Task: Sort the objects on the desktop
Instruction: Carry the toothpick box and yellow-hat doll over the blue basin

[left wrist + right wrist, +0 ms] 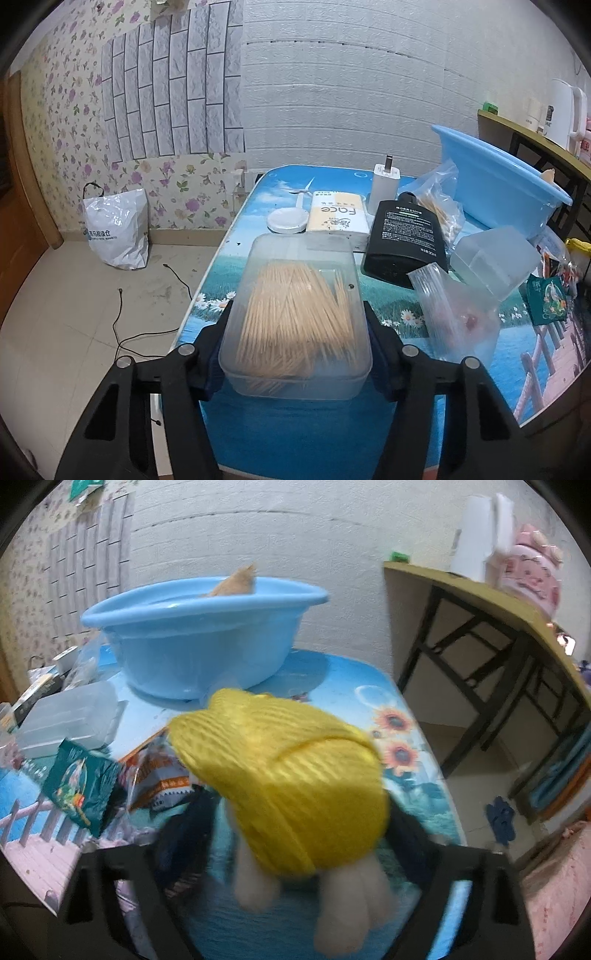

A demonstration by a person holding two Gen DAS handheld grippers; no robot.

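In the left wrist view, a clear plastic box of toothpicks (295,314) sits at the near edge of the printed blue table (295,435). My left gripper (297,332) is shut on it, with a black finger pressed against each long side. In the right wrist view, a yellow knitted soft toy (288,775) with white plush legs fills the middle, blurred. My right gripper (299,823) is shut on it, its fingers against both flanks. Behind the toy stands a blue plastic basin (184,605), also in the left wrist view at the back right as the basin (498,192).
Behind the toothpick box lie a tissue pack (338,218), a black bottle (404,236), a white charger (384,184), a clear empty box (495,254) and plastic bags. A green sachet (81,779) and snack packet (159,775) lie left of the toy. A wooden side table (480,594) stands right.
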